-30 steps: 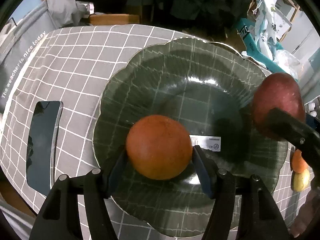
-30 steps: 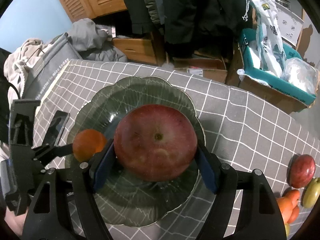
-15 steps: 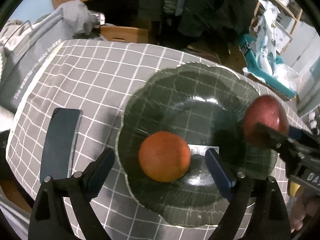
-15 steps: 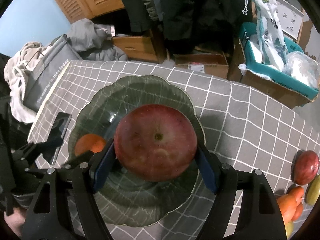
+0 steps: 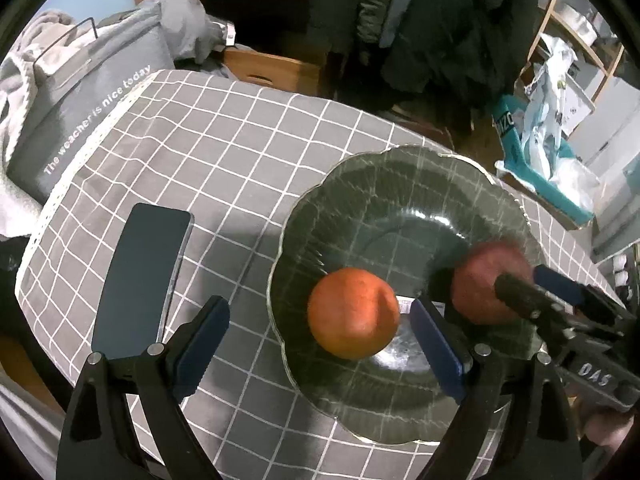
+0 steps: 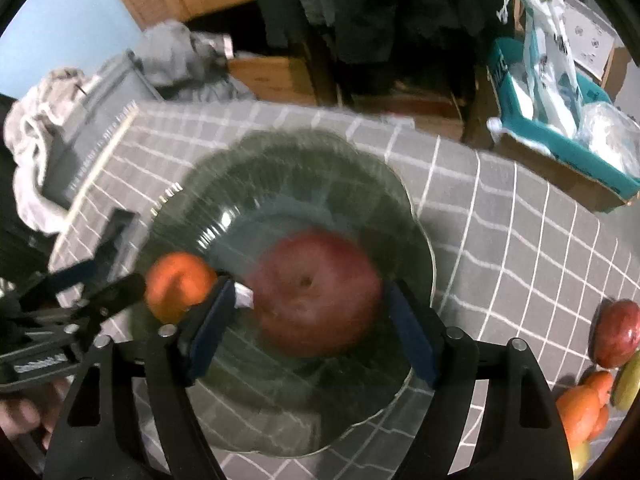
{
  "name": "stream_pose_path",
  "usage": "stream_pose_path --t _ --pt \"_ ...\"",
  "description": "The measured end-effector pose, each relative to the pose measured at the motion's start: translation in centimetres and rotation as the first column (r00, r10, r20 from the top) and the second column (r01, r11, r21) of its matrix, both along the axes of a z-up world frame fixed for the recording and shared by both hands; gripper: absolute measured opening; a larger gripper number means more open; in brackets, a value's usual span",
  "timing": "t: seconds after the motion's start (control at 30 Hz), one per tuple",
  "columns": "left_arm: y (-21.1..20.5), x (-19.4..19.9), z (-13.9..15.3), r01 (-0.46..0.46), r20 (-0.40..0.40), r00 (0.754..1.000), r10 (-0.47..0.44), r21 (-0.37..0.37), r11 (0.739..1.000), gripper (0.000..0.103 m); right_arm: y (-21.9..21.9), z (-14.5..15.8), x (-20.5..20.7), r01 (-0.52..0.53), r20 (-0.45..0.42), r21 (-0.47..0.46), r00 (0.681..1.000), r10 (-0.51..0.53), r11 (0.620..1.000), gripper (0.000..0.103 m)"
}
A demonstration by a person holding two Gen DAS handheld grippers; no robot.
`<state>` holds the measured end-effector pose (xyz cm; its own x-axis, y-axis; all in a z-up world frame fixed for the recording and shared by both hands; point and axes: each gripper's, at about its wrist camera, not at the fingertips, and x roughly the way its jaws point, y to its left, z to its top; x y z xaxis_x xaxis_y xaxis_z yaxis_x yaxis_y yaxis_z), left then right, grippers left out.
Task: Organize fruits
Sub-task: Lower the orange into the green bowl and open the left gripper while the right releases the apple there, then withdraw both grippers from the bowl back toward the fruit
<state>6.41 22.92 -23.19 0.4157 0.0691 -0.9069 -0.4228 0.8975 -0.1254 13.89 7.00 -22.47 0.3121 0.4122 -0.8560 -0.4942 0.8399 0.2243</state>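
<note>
An orange (image 5: 354, 313) lies in the dark green glass plate (image 5: 384, 184) on the checked tablecloth. My left gripper (image 5: 320, 340) is open and empty, drawn back over the plate's near left rim, with the orange loose between its jaws. My right gripper (image 6: 310, 324) hangs low over the plate around a red apple (image 6: 316, 292); the jaws look slightly apart from it, and the view is blurred. The apple also shows in the left wrist view (image 5: 486, 284), and the orange in the right wrist view (image 6: 178, 286).
A dark phone (image 5: 140, 276) lies left of the plate. More fruit sits at the table's right edge: a red apple (image 6: 616, 332), oranges (image 6: 584, 408) and a yellow-green fruit (image 6: 630, 384). A grey bag (image 5: 92, 92) stands beyond the far left edge.
My left gripper let go of the orange in the plate, opened wide and drew back to the left. My right gripper lowered the apple into the plate and its jaws spread.
</note>
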Motion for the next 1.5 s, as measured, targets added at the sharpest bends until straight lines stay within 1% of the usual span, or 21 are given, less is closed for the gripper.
stream_pose_path --t 0.2,0.53,0.8,0.87,1.0,1.07,1.2,1.5 --pt "0.0 -0.4 0.9 -0.002 0.019 1.000 0.002 0.004 1.000 0.093 -0.8 1.8 0.1 0.026 0.040 0.014 0.999 -0.027 1.000 0.080" --pt "-1.0 -1.0 3.5 0.018 0.077 0.997 -0.018 0.005 1.000 0.093 -2.6 5.5 -1.6 0.075 0.165 -0.042 0.984 -0.067 0.996 0.081" --pt "-3.3 -1.6 5.7 0.070 0.117 0.990 -0.073 0.029 0.997 0.093 -5.3 9.0 -3.8 0.124 0.261 -0.061 0.960 -0.104 0.990 0.082" --pt "-3.9 -1.9 6.2 0.079 0.125 0.989 -0.083 0.036 0.996 0.093 -6.1 10.0 -4.3 0.138 0.284 -0.066 0.952 -0.114 0.988 0.085" --pt "-5.0 -2.4 7.3 0.092 0.144 0.985 -0.095 0.032 0.995 0.093 -7.9 11.6 -5.5 0.158 0.318 -0.059 0.939 -0.131 0.986 0.086" --pt "-5.7 -2.7 8.0 0.100 0.156 0.982 -0.105 0.041 0.994 0.095 -8.8 12.3 -6.1 0.166 0.329 -0.054 0.934 -0.140 0.985 0.086" --pt "-6.8 -3.2 9.5 0.115 0.181 0.975 -0.127 0.073 0.991 0.101 -10.6 13.6 -7.4 0.186 0.351 -0.036 0.922 -0.162 0.982 0.087" --pt "-10.3 -4.6 12.9 0.176 0.252 0.946 -0.203 0.124 0.976 0.102 -14.8 16.1 -10.0 0.236 0.395 0.001 0.893 -0.217 0.972 0.088"
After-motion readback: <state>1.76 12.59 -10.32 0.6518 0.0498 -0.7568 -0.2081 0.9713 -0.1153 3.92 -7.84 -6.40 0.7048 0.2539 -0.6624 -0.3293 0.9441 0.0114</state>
